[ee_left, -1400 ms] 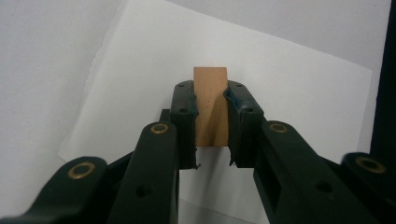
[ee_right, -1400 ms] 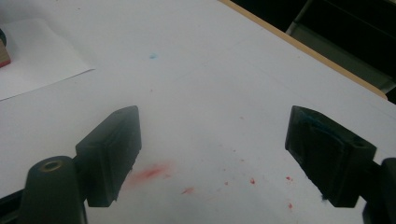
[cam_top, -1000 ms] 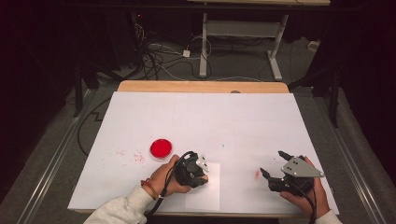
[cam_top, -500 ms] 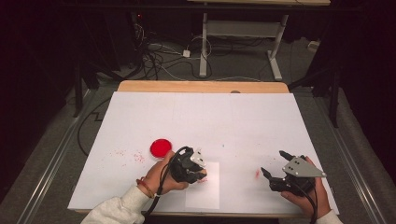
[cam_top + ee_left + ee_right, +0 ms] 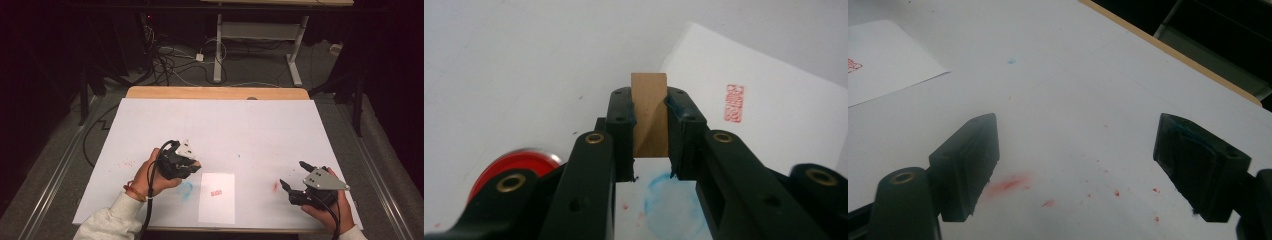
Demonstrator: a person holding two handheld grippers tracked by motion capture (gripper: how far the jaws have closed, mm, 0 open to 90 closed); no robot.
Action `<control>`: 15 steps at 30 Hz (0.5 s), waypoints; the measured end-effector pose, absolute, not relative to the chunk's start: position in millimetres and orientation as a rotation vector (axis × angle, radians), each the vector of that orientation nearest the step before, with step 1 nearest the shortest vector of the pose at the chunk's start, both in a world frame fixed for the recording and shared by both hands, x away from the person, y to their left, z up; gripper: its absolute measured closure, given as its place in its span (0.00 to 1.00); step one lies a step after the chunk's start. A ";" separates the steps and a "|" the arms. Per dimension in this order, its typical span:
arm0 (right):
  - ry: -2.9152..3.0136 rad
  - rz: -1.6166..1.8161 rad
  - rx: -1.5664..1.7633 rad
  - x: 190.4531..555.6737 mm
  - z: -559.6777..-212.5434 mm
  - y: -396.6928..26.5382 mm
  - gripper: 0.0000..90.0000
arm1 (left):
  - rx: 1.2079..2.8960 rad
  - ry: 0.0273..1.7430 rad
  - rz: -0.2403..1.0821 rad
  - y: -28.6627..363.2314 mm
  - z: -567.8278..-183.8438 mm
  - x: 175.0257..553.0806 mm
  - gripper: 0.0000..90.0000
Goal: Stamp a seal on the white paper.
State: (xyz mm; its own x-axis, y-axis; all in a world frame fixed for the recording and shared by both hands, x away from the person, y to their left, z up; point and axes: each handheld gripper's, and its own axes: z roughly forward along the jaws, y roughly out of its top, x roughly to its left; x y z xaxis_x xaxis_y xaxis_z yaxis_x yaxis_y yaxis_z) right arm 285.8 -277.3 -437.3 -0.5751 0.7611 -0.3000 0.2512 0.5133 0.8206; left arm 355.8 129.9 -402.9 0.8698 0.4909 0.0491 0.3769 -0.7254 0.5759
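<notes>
My left gripper (image 5: 191,165) is shut on a small wooden stamp block (image 5: 649,100), held upright between the jaws above the white table cover. Below and behind its jaws lies a round red ink pad (image 5: 509,170). A white paper sheet (image 5: 217,210) lies near the front edge, to the right of the left gripper, and bears a red stamp print (image 5: 216,193); the sheet (image 5: 784,115) and its print (image 5: 734,102) also show in the left gripper view. My right gripper (image 5: 292,175) rests at the front right, jaws wide open over bare cover (image 5: 1075,145).
A blue ink smear (image 5: 186,190) marks the cover left of the sheet. A red smear (image 5: 275,186) and red specks lie under the right gripper. The wooden table edge (image 5: 215,92) runs along the far side, with cables and a desk frame on the floor beyond.
The left hand has lifted and carried the wooden block leftward off the sheet, and now covers the red ink pad in the high view. A red print shows on the sheet. The right gripper stayed put.
</notes>
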 end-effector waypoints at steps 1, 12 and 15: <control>2.093 0.987 0.824 285.7 -437.4 -277.2 0.21 | 2.463 0.648 0.273 133.4 -403.0 357.3 0.82; 2.098 0.986 0.821 285.9 -437.7 -277.1 0.21 | 2.455 0.797 0.308 162.6 -414.1 377.5 0.82; 2.100 0.984 0.818 285.9 -437.7 -277.1 0.21 | 2.462 0.841 0.307 169.4 -419.9 383.3 0.82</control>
State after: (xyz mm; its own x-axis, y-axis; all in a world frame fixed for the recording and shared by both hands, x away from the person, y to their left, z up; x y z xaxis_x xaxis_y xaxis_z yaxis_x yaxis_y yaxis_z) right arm 285.9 -277.1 -437.7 -0.5798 0.7566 -0.3024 0.2522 0.5195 0.8164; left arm 383.3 169.4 -419.9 0.7819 0.6217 0.0455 0.5048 -0.6744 0.5389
